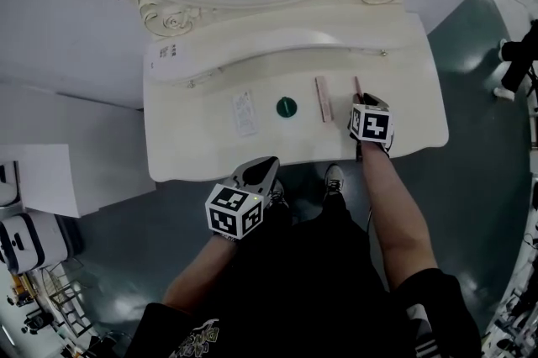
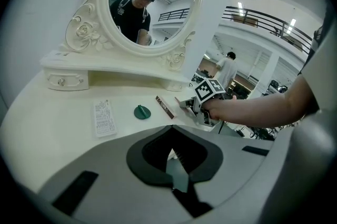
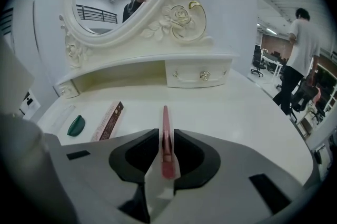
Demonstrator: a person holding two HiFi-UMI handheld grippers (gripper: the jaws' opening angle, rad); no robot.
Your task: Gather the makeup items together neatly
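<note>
Progress: judged about halfway. Four makeup items lie in a loose row across the middle of the worktop [image 1: 193, 142], not yet bunched.
Items: white card [image 1: 245, 112] at left of the row, green round piece [image 1: 287, 107] near it, long box [image 1: 323, 98] just right of that, pink stick [image 1: 356, 86] at far right, roughly parallel to the long box and near it.
Done: pink stick and long box look lined up as a pair, green round piece close by.
Left: white card sits furthest from the rest and likely needs pulling in. Gaps in the row want closing.
Right tongs [image 3: 166, 132]: only slightly parted, pink stick lying between the jaws. A thin gap shows on both sides, so the pads don't seem to press it. Stick looks to rest on the worktop.
Left tongs [image 2: 169, 136]: jaws together, nothing in them. They hang off the front edge at lower centre of the head view, over the person's legs.
Edges: pink stick sits toward the right end but well inside the rim. Front edge runs just below the right tongs. Raised drawer shelf [image 1: 277, 41] bounds the back.
Room: plenty of bare surface left of the white card and in front of the row. Sliding items leftward looks unobstructed.
</note>
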